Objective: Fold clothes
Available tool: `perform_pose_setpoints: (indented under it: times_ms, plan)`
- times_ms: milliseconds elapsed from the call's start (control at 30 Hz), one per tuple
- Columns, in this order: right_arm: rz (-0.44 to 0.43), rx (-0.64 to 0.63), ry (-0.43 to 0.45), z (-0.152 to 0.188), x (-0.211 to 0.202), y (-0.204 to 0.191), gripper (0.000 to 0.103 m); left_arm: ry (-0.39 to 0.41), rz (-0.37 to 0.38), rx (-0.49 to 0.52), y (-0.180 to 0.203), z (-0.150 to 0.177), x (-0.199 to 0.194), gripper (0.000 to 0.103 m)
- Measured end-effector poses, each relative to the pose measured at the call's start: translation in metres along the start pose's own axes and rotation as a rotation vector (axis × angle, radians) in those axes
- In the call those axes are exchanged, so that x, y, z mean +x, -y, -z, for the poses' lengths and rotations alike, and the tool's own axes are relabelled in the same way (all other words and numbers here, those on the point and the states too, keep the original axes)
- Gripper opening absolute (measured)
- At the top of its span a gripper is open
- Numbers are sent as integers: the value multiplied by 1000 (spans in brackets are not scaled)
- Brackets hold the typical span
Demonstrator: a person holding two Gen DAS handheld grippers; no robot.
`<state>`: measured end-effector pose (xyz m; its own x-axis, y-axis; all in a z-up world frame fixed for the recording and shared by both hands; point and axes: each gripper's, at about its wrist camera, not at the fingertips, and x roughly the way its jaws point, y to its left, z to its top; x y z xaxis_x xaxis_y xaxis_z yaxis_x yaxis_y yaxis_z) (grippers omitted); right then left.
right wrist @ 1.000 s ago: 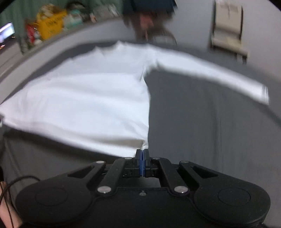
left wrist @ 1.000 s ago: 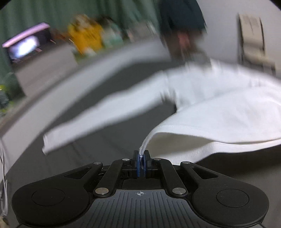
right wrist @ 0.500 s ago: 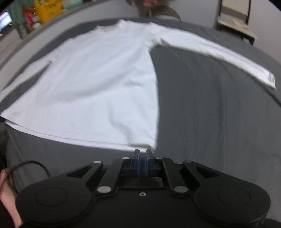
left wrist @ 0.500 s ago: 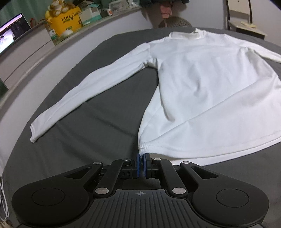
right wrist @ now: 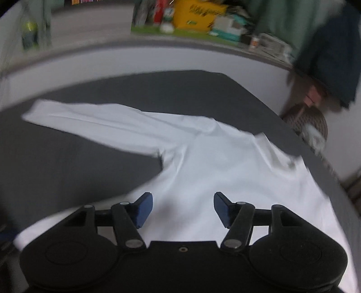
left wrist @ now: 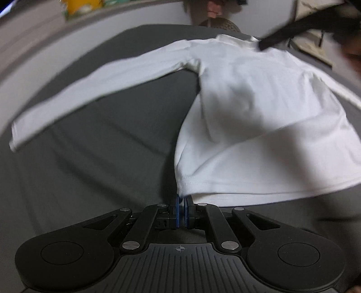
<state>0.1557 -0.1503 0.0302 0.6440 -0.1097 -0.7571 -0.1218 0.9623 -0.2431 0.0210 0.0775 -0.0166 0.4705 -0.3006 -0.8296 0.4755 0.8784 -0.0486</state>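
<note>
**Operator:** Report the position of the garment.

**Inspector:** The white long-sleeved shirt (left wrist: 259,117) lies spread on the dark grey surface (left wrist: 101,162). In the left wrist view its body extends ahead and to the right of the left tool (left wrist: 181,208). One sleeve (left wrist: 94,90) runs out ahead and to the left of that tool, flat on the surface. The collar (left wrist: 234,38) is at the far end. The frames are blurred, so fine creases cannot be read.

**Operator:** State of the left tool?

**Inspector:** Its blue pads are nearly together and pinch the near corner of the hem (left wrist: 248,198). That corner rises slightly into the pads; the rest of the hem runs off to the right.

**Operator:** State of the right tool?

**Inspector:** The right tool (right wrist: 182,208) stands at a moderate gap; its jaws have just been opening. Nothing is clamped between them. The shirt body lies beneath and beyond the pads (right wrist: 143,209), and whether they touch the cloth cannot be determined. The collar is ahead and to the right; the sleeve is ahead and to the left.

**Operator:** Surroundings?

**Inspector:** Beyond the surface, a ledge carries a yellow box (right wrist: 198,15) and other blurred items. A round woven stool (right wrist: 306,121) stands far right.
</note>
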Motion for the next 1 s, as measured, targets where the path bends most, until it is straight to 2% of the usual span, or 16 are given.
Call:
perform_pose_setpoints:
  times_ms: [100, 167, 267, 333, 367, 433, 467, 567, 767, 833, 900, 967, 1000]
  plan:
    - [64, -174, -91, -42, 66, -27, 59, -4, 46, -44, -10, 1, 6, 5]
    - [105, -287, -148, -55, 98, -42, 58, -13, 60, -48, -11, 2, 10, 5]
    - [167, -487, -208, -58, 129, -66, 57, -25, 81, -56, -14, 4, 15, 5]
    - [155, -593, -228, -57, 142, -80, 55, -27, 92, -65, -17, 4, 17, 5]
    - [149, -635, -230, -55, 146, -85, 49, -27, 98, -70, -18, 5, 18, 5]
    - [147, -670, -245, -56, 153, -90, 26, -26, 110, -80, -20, 6, 17, 5]
    - [148, -681, -249, -57, 156, -93, 4, -26, 114, -84, -20, 7, 17, 5]
    - [159, -540, -160, -81, 149, -82, 5, -30, 117, -84, -19, 8, 17, 5]
    - [145, -110, -70, -123, 148, -34, 4, -53, 96, -94, -19, 10, 23, 4]
    - [144, 40, 16, -125, 142, -12, 4, -58, 94, -103, -19, 13, 24, 0]
    - [67, 223, 3, -124, 144, 17, 4, -65, 101, -111, -20, 15, 25, 0]
    - [-33, 355, -52, -118, 154, 38, 4, -67, 109, -116, -21, 15, 26, 0]
    - [-50, 380, -65, -116, 157, 42, 6, -66, 115, -124, -22, 15, 27, 1]
